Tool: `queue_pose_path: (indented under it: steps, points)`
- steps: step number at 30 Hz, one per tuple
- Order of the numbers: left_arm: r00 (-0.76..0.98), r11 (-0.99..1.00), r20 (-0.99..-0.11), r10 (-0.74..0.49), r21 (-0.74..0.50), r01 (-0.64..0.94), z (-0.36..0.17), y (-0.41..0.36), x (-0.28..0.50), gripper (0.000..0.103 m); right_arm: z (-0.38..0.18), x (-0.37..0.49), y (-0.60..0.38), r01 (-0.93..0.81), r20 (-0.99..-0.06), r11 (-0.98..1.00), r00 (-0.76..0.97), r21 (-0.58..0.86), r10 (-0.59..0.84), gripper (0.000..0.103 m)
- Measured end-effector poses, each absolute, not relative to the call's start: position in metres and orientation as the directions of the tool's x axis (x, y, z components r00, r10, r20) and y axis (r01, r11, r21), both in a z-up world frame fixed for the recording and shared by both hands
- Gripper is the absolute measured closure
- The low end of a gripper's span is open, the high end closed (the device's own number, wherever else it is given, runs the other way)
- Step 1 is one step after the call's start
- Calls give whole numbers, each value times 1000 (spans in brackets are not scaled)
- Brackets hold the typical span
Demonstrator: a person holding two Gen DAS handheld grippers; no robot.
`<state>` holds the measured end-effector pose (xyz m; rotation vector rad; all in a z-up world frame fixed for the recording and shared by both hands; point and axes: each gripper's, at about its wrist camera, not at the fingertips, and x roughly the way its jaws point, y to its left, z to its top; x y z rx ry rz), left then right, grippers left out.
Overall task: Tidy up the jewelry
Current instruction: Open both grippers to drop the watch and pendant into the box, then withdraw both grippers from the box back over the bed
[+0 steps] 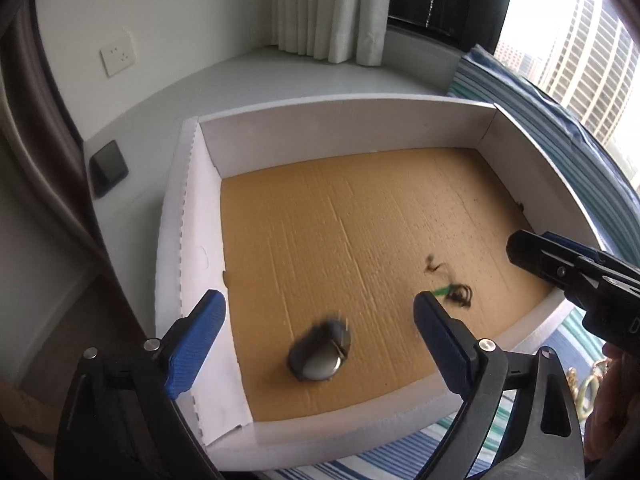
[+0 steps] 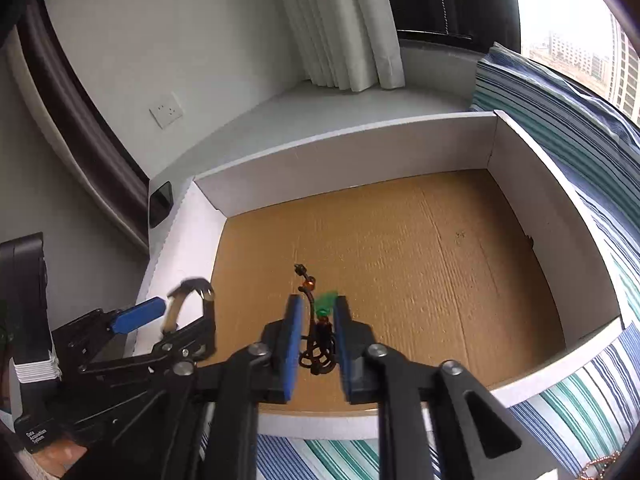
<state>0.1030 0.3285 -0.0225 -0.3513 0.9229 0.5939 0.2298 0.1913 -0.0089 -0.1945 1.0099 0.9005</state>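
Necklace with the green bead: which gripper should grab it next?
Right, probably. The right gripper is open with the necklace lying between its fingers. The left gripper is open over the watch, and the necklace is off to its side.

daylight from window [image 1: 568, 40] – glare | fisheye edges bent | watch [image 1: 320, 354] motion-blurred

A shallow white box [image 1: 192, 216] with a brown corrugated cardboard floor sits open. On that floor near the front-left lies a wristwatch [image 1: 320, 354], dark band curled around a round grey face, blurred. Toward the front-right rests a dark cord necklace [image 2: 316, 344] in a loose tangle, with 1 green pendant [image 2: 325, 302] and small orange beads [image 2: 308, 280] along its strand.
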Motion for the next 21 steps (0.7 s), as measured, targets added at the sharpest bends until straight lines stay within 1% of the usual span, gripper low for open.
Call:
queue_pose_path:
  steps: [1,5,10,15,21]
  points:
    - [464,788,-820,334,-27,-615,-21,327,102,8,-9,232,189,-718,-795,648,228,254,563,36]
    - [478,796,-812,334,-28,-604,-18,318,96,8,-5,230,175,-697,-789,675,263,243,555,36]
    - [522,843,-791,318,-16,-537,-10,279,87,8,5,210,142,-684,-788,710,338,170,515,36]
    - [568,913,-786,244,-11,-407,-8,220,82,8,10,180,84,-655,-781,747,407,112,474,36]
    - [587,965,-800,126,-38,-260,-12,152,78,8,2,140,5,-571,-782,821,497,31,375,36]
